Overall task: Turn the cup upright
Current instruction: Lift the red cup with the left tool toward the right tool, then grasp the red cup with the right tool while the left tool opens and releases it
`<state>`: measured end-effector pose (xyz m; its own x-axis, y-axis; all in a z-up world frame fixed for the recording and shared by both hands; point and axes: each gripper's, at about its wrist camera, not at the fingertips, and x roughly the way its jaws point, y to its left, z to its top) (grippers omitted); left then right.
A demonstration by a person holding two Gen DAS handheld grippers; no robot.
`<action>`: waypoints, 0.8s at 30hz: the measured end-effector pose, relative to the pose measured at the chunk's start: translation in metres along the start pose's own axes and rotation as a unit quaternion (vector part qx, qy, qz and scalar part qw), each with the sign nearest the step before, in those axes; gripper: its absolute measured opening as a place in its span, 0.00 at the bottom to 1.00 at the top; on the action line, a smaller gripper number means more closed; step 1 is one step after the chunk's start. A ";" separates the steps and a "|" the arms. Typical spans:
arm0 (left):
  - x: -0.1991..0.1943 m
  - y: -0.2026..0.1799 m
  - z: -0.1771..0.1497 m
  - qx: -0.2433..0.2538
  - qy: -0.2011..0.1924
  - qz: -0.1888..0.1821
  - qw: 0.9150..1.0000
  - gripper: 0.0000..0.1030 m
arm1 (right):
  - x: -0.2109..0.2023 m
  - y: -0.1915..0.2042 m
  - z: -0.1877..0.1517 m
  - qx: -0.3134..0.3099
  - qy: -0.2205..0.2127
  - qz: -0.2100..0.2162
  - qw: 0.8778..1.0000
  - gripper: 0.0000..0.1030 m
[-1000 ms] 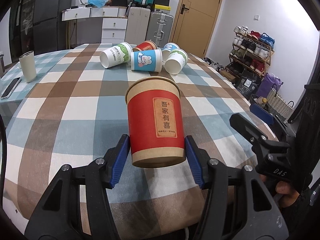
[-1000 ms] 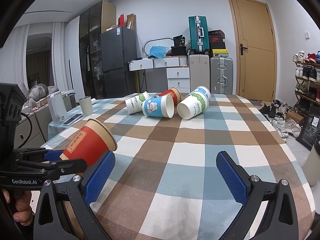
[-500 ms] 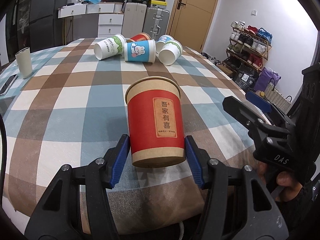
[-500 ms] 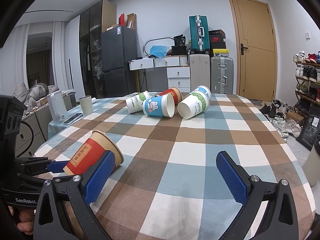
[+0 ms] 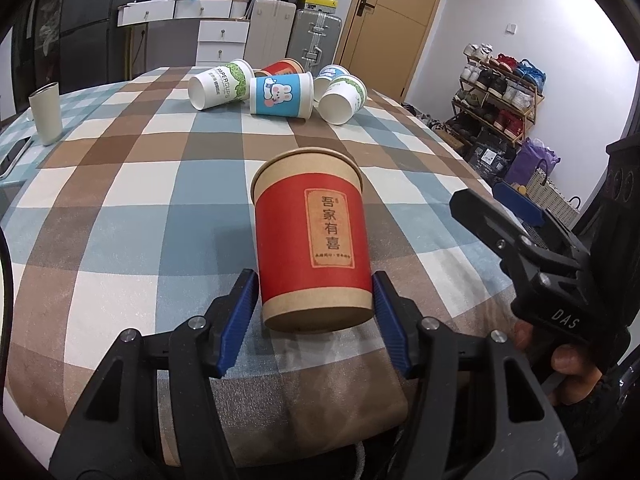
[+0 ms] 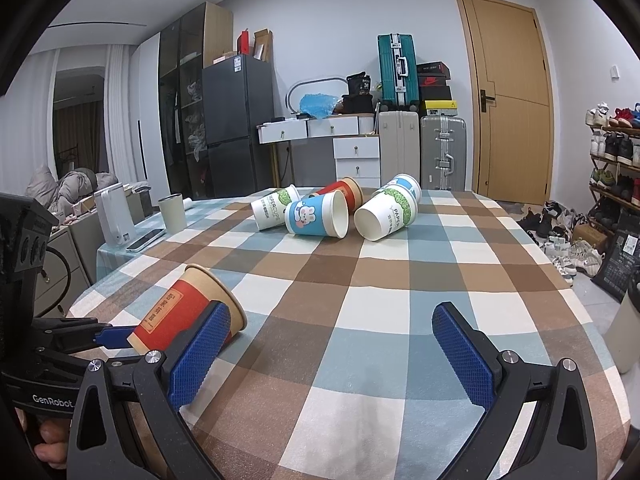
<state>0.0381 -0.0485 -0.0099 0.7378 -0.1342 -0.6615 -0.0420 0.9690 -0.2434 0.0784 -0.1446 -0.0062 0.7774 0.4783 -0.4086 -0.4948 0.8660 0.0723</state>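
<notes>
My left gripper [image 5: 314, 306] is shut on a red paper cup [image 5: 312, 232] with a brown rim and a label of Chinese characters, held by its base end. In the right wrist view the red cup [image 6: 184, 312] is strongly tilted, mouth pointing up and to the right, low over the checked tablecloth [image 6: 380, 300] at the near left. My right gripper [image 6: 332, 352] is open and empty, to the right of the cup above the cloth. It also shows at the right of the left wrist view [image 5: 520, 232].
Several paper cups lie on their sides in a cluster at the table's far end [image 6: 332, 212]. A beige tumbler [image 6: 173, 213], a phone [image 6: 145, 239] and a white appliance [image 6: 114, 216] stand at the far left edge. Shoe racks are right of the table.
My left gripper has lowered the red cup toward the cloth and tipped it further over. The right gripper has stayed still and open.
</notes>
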 end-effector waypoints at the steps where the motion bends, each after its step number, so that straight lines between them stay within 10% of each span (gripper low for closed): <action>1: 0.000 0.000 0.001 0.002 -0.001 0.000 1.000 0.57 | 0.000 0.000 0.000 0.000 -0.001 0.000 1.000 1.00; 6: -0.009 0.002 0.003 0.009 -0.020 -0.005 1.000 0.80 | -0.004 -0.002 0.001 0.005 -0.007 -0.002 1.000 1.00; 24: -0.039 0.054 0.017 0.004 -0.076 0.050 0.996 0.99 | 0.005 0.011 0.007 0.003 0.034 0.018 0.999 1.00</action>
<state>0.0183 0.0127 0.0148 0.8237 -0.0050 -0.5670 -0.1153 0.9776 -0.1763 0.0795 -0.1318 -0.0015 0.7305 0.4986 -0.4667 -0.5201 0.8490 0.0929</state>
